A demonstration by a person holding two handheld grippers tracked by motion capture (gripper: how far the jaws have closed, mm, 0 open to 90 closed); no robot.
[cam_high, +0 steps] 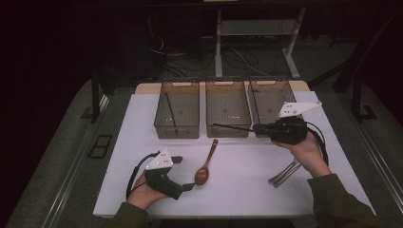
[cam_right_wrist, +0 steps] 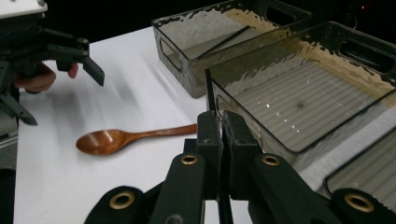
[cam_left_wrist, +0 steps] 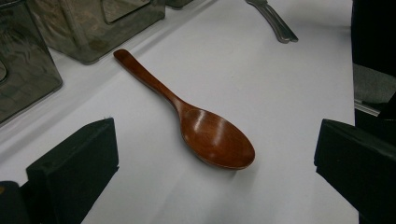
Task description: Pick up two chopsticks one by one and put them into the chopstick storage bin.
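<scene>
The right gripper [cam_high: 259,128] is clamped on a thin dark chopstick [cam_high: 232,127] pointing to nine o'clock across the front of the middle bin [cam_high: 227,132]; the left bin [cam_high: 177,130] — already holding a chopstick — lies farther at ten; the left gripper [cam_high: 183,173], jaws spread, faces the wooden spoon [cam_left_wrist: 196,121] at three o'clock

Three bins [cam_high: 227,114] in row behind spoon [cam_high: 206,166]; forks [cam_high: 284,174] right of spoon.

Thin black chopstick [cam_high: 233,128] (probably single) held level before middle bin [cam_high: 228,110].
</scene>
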